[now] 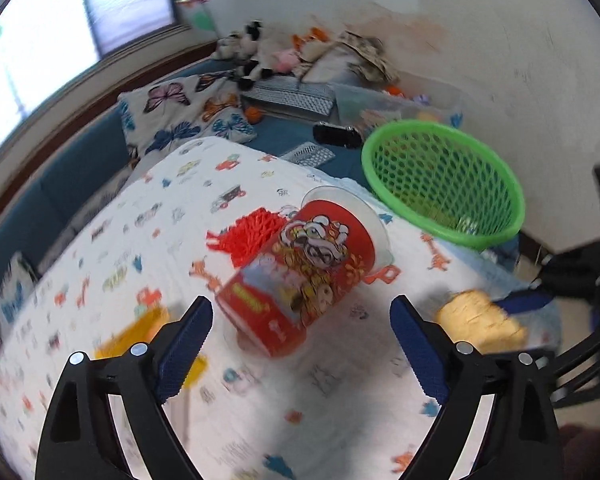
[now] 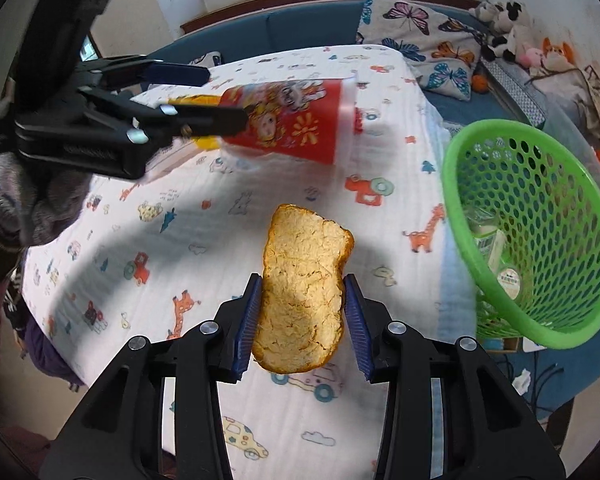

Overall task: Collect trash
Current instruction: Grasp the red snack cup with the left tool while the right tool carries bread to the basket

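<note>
A red printed snack canister (image 1: pixel 300 276) with a clear lid hangs in the air, tilted, just ahead of my open left gripper (image 1: pixel 302 316), whose fingers do not touch it. It also shows in the right wrist view (image 2: pixel 292 120), blurred, beside the left gripper (image 2: pixel 204 96). My right gripper (image 2: pixel 303 300) is shut on a slice of toasted bread (image 2: pixel 304 280) and holds it above the table. The bread shows in the left wrist view (image 1: pixel 480 320). A green mesh basket (image 2: pixel 540 208) stands tilted at the right, with some packets inside; it also shows in the left wrist view (image 1: pixel 440 180).
The table wears a white cloth with animal and car prints (image 2: pixel 140 248). A red mesh item (image 1: pixel 252 236) and a yellow item (image 1: pixel 140 332) lie on it. Behind are a blue sofa with a butterfly pillow (image 1: pixel 180 116) and soft toys (image 1: pixel 248 48).
</note>
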The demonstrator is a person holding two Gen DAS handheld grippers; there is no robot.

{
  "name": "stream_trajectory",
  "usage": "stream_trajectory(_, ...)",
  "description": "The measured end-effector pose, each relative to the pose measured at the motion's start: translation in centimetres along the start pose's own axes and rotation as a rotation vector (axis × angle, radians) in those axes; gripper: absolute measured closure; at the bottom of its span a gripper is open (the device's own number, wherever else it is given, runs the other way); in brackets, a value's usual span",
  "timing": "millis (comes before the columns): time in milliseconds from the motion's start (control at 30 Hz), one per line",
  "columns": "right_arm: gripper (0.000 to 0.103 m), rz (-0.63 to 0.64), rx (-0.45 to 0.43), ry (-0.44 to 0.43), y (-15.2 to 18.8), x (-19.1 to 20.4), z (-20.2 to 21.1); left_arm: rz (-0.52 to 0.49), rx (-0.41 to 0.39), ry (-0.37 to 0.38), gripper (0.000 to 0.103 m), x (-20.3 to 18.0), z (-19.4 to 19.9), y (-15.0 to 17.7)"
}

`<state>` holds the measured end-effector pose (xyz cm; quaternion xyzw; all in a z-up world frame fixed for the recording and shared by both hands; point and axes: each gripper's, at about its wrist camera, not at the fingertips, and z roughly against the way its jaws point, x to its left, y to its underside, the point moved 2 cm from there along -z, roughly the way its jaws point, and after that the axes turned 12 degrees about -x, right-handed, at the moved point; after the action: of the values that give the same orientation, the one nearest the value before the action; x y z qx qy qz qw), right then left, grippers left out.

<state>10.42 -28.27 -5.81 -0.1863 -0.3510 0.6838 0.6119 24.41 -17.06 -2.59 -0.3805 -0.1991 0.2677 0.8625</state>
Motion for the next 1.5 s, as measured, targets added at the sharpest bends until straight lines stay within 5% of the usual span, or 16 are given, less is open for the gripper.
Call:
stream_trajectory(333, 0.062, -0.035, 0.004, -0.004, -1.1, -1.8, 1.2, -0.233, 0.054, 0.118, 0.016, -1.4, -3.8, -2.0)
stream_trajectory(800, 0.061, -0.127, -0.025, 0.041, -2.7, -6.5, 2.2, -0.357, 0.125, 0.18, 0.016, -2.4, -6.5, -1.7)
stream_trajectory(1500, 0.061, -0.264, -0.038, 0.177, -2.6, -15.1, 2.8, -0.337, 0.083, 0.14, 0.027, -3.4, -6.0, -2.0)
